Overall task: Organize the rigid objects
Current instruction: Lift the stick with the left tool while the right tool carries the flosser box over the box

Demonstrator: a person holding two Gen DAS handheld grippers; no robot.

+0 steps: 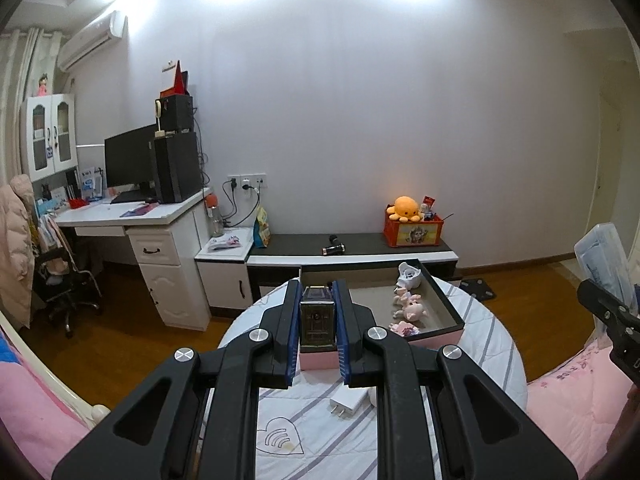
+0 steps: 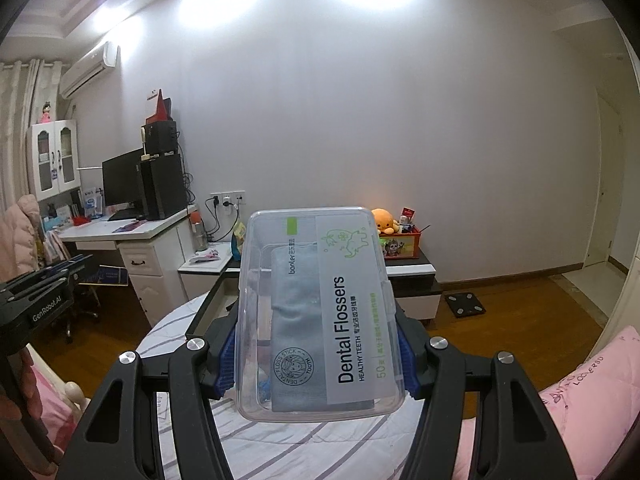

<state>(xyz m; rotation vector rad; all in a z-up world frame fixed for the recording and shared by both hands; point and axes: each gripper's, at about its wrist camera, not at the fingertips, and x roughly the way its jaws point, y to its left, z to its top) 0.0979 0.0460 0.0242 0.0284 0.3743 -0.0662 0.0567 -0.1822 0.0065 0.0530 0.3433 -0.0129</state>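
Left gripper (image 1: 318, 322) pinches a small dark rectangular box (image 1: 317, 320) above the round striped surface (image 1: 488, 344). Right gripper (image 2: 316, 354) clamps a clear plastic dental-flosser box (image 2: 312, 312).

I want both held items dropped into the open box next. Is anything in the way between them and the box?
Nothing visible blocks either. The left gripper holds a small dark box right above the tray box's near edge. The right gripper holds the floss case in the air. Small toys fill the tray's right side; its left is free.
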